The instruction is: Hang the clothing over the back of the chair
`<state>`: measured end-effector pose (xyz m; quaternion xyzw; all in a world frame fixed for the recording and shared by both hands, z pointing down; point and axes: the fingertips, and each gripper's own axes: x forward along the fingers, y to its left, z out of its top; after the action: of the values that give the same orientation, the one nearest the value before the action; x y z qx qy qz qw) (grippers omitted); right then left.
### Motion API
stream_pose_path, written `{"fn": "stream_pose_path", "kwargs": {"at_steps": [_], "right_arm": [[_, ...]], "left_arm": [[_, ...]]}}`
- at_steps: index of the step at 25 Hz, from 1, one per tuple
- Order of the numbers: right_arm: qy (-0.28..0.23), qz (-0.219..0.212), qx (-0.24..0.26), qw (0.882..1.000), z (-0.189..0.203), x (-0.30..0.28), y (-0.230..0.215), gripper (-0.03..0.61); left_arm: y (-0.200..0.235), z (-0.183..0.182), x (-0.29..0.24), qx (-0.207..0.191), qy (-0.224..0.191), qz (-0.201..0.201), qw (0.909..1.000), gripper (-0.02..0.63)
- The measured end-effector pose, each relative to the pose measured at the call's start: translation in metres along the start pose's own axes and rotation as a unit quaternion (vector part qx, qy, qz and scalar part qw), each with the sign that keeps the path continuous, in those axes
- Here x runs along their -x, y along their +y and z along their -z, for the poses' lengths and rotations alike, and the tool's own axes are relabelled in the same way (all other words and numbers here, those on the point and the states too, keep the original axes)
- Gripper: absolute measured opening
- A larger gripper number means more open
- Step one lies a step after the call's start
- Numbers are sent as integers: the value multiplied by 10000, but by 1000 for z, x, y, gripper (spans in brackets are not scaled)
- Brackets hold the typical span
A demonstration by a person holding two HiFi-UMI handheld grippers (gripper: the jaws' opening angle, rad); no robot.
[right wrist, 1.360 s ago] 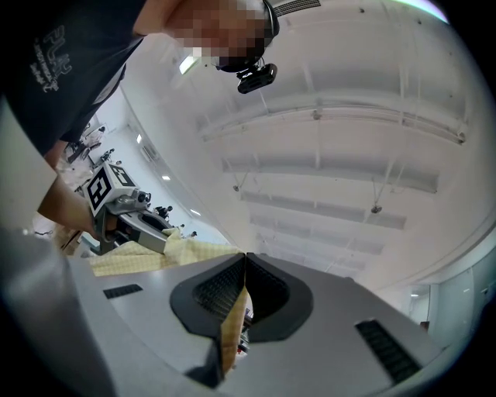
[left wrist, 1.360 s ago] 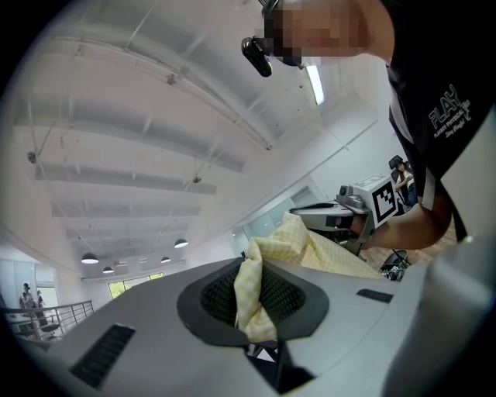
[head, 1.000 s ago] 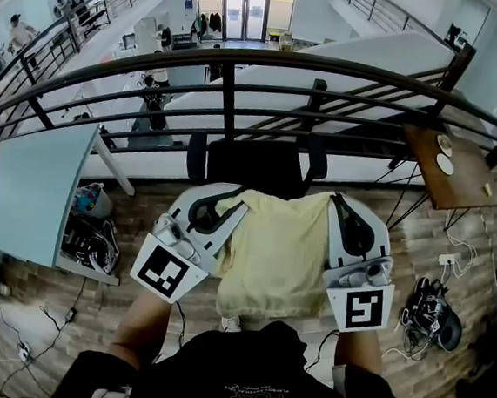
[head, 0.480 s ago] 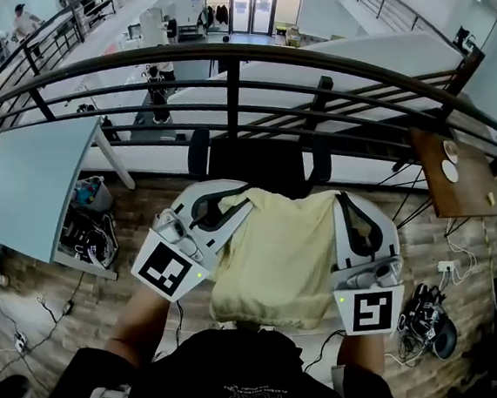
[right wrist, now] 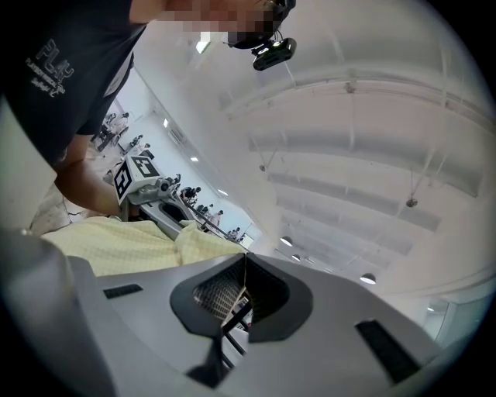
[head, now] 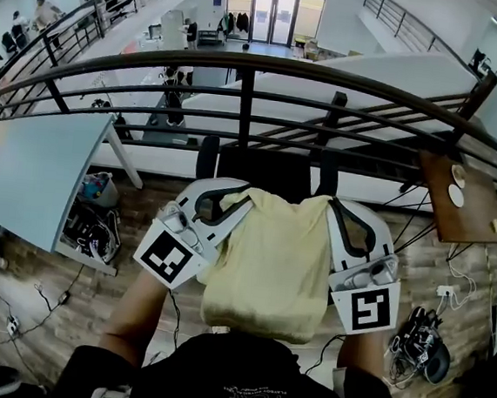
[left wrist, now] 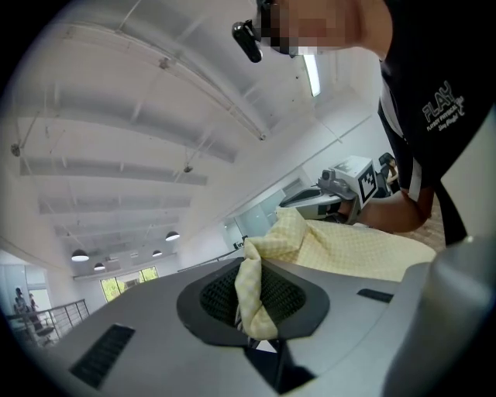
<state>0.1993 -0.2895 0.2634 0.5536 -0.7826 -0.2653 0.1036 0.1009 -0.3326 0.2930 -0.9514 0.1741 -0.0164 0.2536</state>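
The left tool (head: 230, 205) is clamped on one upper corner of a pale yellow checked cloth garment (head: 270, 261), with a fold of cloth bunched between its pads. The right tool (head: 341, 213) is closed on the opposite corner, only a thin edge of cloth caught at its tips. The garment stretches between the two tools and hangs back from them toward the person. Just ahead of and below both tools stands a black office chair (head: 265, 165), and the garment is not yet over its back.

The right tool's bite looks slight, so tension across the cloth could pull that corner free and leave the garment dangling from the left tool alone. If the cloth is let go short of the chair's top edge, it would likely slide down the near side, and a nudge might swivel the chair.

Beneath the tools is a wood-plank floor (head: 90, 297) strewn with cables. Outward of the left tool is a pale blue tabletop (head: 24, 172), and outward of the right a brown wooden tabletop (head: 460, 198). Beyond the chair, a dark metal railing (head: 249, 98) guards a bright open hall
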Motion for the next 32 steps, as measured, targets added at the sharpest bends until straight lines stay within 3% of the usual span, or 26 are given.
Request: {"fn": "stream_pose_path", "kwargs": {"at_steps": [3,7,12,32], "right_arm": [[15,-203,63,9998,5,-8,3,21],[272,-665,618,9955,24,-20,10,21],[357,-936,664,9927,40,-28,9,21],[685,-1622,793,9812,80,-50,5,21]], "left_arm": [[5,8,-2,419,-15,24,9991,52],[10,31,-8,763,189,56,9969,52],[14,47,-17,937,360,56,9949,55],[20,83,-39,820,1055,209,9908,67]]}}
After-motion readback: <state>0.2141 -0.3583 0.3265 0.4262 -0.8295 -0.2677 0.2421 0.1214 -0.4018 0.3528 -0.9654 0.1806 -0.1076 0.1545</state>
